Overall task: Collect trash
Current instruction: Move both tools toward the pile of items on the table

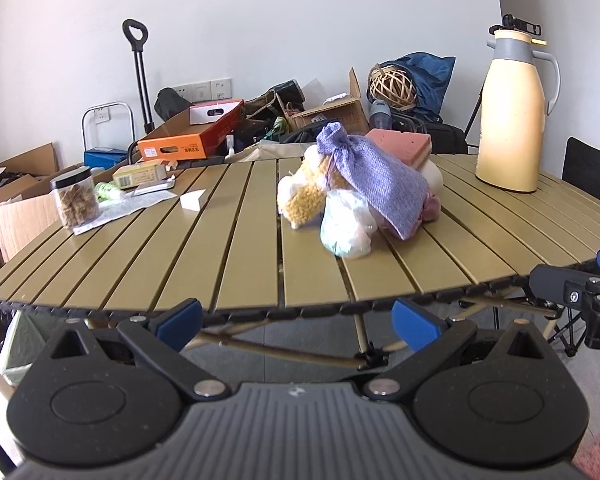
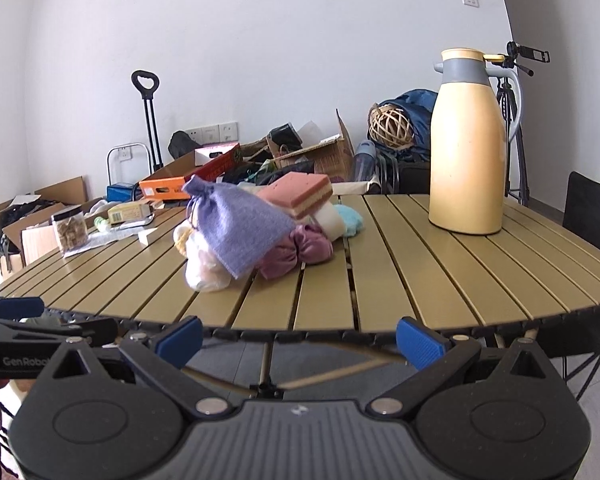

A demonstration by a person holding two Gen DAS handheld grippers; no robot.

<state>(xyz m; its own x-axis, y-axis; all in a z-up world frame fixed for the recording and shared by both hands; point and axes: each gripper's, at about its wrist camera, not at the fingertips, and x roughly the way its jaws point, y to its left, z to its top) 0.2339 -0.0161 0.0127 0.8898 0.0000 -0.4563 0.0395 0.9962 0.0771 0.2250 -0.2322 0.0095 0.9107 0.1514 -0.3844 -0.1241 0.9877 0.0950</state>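
A heap of soft items lies mid-table: a purple cloth pouch (image 1: 374, 178) (image 2: 238, 222) on top, a pink sponge (image 1: 400, 143) (image 2: 300, 194), a clear plastic bag (image 1: 346, 228) (image 2: 204, 268), a yellow knitted piece (image 1: 306, 198) and a mauve scrunchie (image 2: 300, 252). Paper scraps (image 1: 194, 200) (image 2: 148, 236) and wrappers lie at the table's left. My left gripper (image 1: 298, 326) hangs open just below the table's near edge, nothing between its blue pads. My right gripper (image 2: 300, 340) is open likewise at the edge. Each gripper shows in the other's view at the frame side.
A tall cream thermos jug (image 1: 514, 116) (image 2: 470, 144) stands at the right of the slatted table (image 1: 180, 260) (image 2: 420, 280). A jar of snacks (image 1: 76, 196) (image 2: 71, 228) stands at the left. Boxes, bags and a trolley crowd the floor behind. A black chair (image 2: 592, 216) is on the right.
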